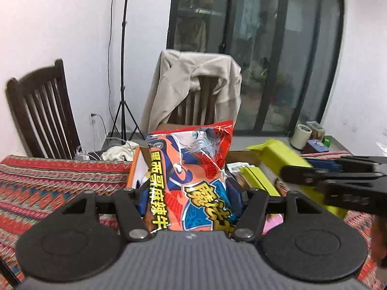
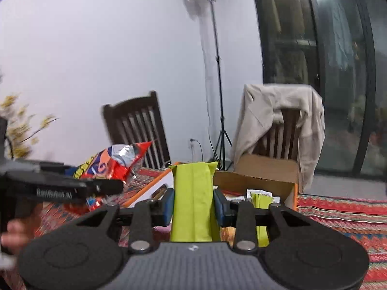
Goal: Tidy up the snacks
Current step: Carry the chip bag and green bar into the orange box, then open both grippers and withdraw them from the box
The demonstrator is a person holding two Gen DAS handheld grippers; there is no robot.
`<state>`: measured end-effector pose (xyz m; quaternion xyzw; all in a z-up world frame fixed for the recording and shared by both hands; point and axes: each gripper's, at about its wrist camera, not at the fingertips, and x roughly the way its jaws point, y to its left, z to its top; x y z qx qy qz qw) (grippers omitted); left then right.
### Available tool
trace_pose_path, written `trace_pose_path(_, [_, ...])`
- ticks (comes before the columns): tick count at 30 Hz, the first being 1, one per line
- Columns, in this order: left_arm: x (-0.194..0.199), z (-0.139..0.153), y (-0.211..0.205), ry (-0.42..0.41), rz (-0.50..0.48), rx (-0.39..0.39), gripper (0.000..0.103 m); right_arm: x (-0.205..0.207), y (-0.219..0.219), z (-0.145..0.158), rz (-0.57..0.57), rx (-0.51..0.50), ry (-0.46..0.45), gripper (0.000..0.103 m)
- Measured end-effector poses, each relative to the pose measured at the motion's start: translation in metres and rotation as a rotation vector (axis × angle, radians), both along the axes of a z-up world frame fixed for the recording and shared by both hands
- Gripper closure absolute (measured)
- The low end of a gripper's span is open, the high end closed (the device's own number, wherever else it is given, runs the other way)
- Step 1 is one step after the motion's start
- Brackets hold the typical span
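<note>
My left gripper (image 1: 191,193) is shut on a red and orange snack bag (image 1: 191,169) with yellow lettering and holds it upright above the table. The bag also shows in the right wrist view (image 2: 113,164), at the left. My right gripper (image 2: 193,205) is shut on a yellow-green packet (image 2: 192,198), held upright just in front of an open cardboard box (image 2: 266,181). The packet shows in the left wrist view (image 1: 285,159), with the right gripper's black body on its right. The box holds another yellow-green packet (image 2: 261,199) and other snacks.
A red patterned tablecloth (image 1: 48,183) covers the table. Two dark wooden chairs (image 1: 41,111) stand behind it, one with a beige jacket (image 1: 193,79) draped on it. A light stand (image 1: 123,72) is by the wall. A tape roll (image 1: 301,136) and small boxes sit at the far right.
</note>
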<state>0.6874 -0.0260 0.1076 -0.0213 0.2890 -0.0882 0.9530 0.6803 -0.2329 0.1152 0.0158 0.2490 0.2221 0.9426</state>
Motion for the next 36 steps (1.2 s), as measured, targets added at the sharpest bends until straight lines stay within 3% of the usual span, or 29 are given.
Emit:
trace_pose_path(2, [0.028,-0.012,-0.004,0.034,-0.005,-0.007,0.041,0.042,0.010,-0.015,-0.047,-0.030,0.040,0.070])
trace_pose_path(7, [0.078,-0.048,-0.011,0.089,-0.002,-0.007,0.041,0.117,0.015,-0.068,-0.117,0.025,0.186,0.069])
trace_pose_path(13, [0.111,-0.075,-0.015,0.135,0.002,-0.008,0.040,0.152,0.020,-0.113,-0.157,0.052,0.266,0.069])
trace_pose_path(15, [0.120,-0.079,-0.013,0.142,0.006,-0.011,0.040,0.151,0.016,-0.117,-0.172,0.042,0.260,0.054])
trace_pose_path(17, [0.126,-0.083,-0.015,0.151,0.009,-0.011,0.040,0.148,0.008,-0.113,-0.185,0.033,0.231,0.040])
trace_pose_path(21, [0.141,-0.092,-0.026,0.201,-0.014,-0.040,0.037,0.138,-0.013,-0.096,-0.224,0.012,0.187,0.036])
trace_pose_path(23, [0.141,-0.095,-0.031,0.226,-0.022,-0.046,0.024,0.133,-0.021,-0.087,-0.238,-0.011,0.169,0.031])
trace_pose_path(25, [0.136,-0.093,-0.033,0.210,-0.028,-0.031,0.021,0.131,-0.028,-0.079,-0.244,-0.035,0.150,0.030])
trace_pose_path(36, [0.086,-0.032,-0.006,0.163,-0.010,0.065,0.016,0.090,-0.041,-0.045,-0.196,-0.057,0.175,0.028])
